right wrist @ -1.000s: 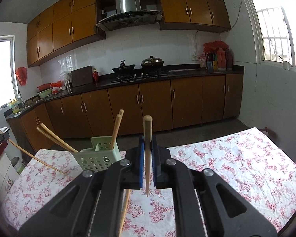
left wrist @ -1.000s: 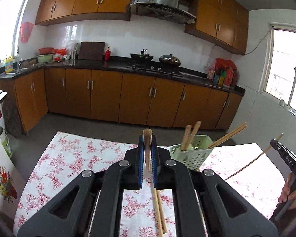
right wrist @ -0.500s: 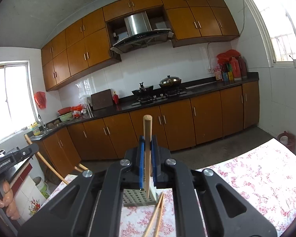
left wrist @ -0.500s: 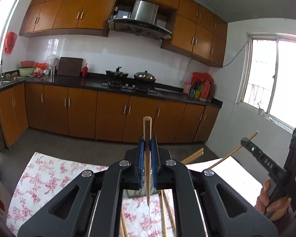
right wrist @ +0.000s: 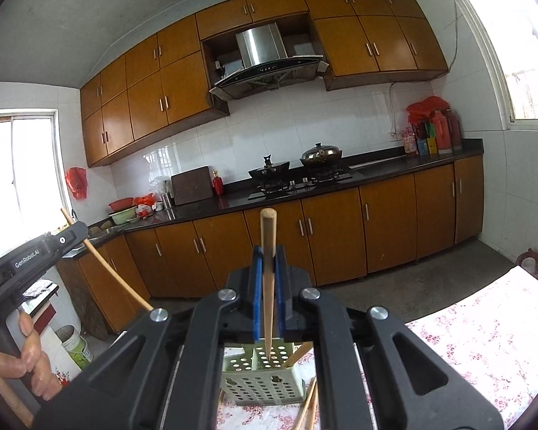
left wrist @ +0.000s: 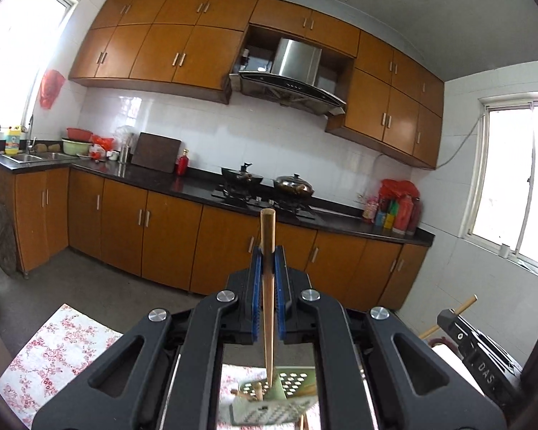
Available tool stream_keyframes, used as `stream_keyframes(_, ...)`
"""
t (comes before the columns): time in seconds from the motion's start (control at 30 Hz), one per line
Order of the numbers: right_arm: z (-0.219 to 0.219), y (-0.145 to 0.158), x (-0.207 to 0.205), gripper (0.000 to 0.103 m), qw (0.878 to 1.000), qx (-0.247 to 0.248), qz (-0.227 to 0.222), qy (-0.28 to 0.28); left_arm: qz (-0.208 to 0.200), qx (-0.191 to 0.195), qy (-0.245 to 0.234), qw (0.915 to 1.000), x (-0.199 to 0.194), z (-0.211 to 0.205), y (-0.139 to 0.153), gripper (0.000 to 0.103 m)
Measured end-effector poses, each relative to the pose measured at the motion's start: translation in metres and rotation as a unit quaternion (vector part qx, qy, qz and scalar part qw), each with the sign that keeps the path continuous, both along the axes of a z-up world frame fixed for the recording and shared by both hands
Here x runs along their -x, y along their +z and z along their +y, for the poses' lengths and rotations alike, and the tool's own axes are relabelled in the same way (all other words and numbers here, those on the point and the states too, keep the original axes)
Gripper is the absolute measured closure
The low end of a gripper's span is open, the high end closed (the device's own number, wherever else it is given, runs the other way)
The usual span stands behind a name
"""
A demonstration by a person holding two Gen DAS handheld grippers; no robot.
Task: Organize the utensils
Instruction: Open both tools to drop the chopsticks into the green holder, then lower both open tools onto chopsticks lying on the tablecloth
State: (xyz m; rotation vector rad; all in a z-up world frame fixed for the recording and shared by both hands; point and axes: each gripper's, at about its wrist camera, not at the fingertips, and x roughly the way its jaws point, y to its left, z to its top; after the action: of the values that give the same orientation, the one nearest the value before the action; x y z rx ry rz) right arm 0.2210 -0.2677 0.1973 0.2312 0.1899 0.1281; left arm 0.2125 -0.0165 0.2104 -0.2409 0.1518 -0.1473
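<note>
My left gripper point(left wrist: 267, 251) is shut on a wooden chopstick point(left wrist: 268, 286) that stands nearly upright, tip down over the pale green perforated utensil holder point(left wrist: 269, 406). My right gripper point(right wrist: 268, 251) is likewise shut on a second chopstick point(right wrist: 268, 286), its tip hanging above the same holder point(right wrist: 260, 380). The holder has other chopsticks leaning in it point(right wrist: 299, 354). In the right wrist view the left gripper point(right wrist: 66, 238) shows at the left edge with its chopstick point(right wrist: 107, 268). The right gripper point(left wrist: 452, 317) shows at the right edge of the left wrist view.
The holder stands on a table with a floral cloth point(right wrist: 484, 329). Loose chopsticks point(right wrist: 310, 405) lie on the cloth beside it. A person's hand point(right wrist: 21, 351) grips the left handle. Kitchen cabinets point(left wrist: 168, 236) and a stove point(left wrist: 265, 193) stand beyond the table.
Both grippers rose with their chopsticks and tilted up, so the table dropped low in both views. The holder now sits directly beneath both chopstick tips.
</note>
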Motion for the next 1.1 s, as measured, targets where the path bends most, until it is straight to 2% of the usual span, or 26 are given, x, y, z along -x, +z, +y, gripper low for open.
stream_keyframes(0.27, 0.009, -0.026, -0.032, 0.095, 0.999, 0.011, 0.034, 0.010, 0.040, -0.001, -0.003, 0.9992, -0.026, -0.002, -0.029, 0.096)
stream_keyframes(0.5, 0.010, -0.034, -0.037, 0.092, 0.999, 0.012, 0.044, 0.008, 0.073, 0.000, -0.013, 0.9972, -0.031, 0.003, -0.036, 0.096)
stream_keyframes(0.7, 0.003, -0.034, -0.021, 0.089, 0.999, 0.013, 0.038, -0.009, 0.070, 0.000, -0.016, 0.9974, -0.024, 0.009, -0.027, 0.095)
stream_keyframes(0.87, -0.011, -0.040, 0.009, 0.086, 0.999, 0.012, 0.036, -0.029, 0.068, 0.002, -0.005, 0.9976, -0.010, 0.021, -0.018, 0.095)
stream_keyframes(1.0, -0.025, -0.064, 0.034, 0.086, 0.997, 0.006, 0.061, -0.039, 0.080, -0.001, 0.009, 0.9968, 0.008, 0.041, -0.026, 0.091)
stream_keyframes(1.07, -0.032, -0.083, 0.041, 0.085, 0.995, 0.001, 0.086, -0.043, 0.092, -0.003, 0.016, 0.9956, 0.017, 0.053, -0.038, 0.081)
stream_keyframes(1.1, -0.034, -0.097, 0.043, 0.085, 0.993, -0.003, 0.106, -0.042, 0.100, -0.008, 0.023, 0.9946, 0.022, 0.059, -0.048, 0.080)
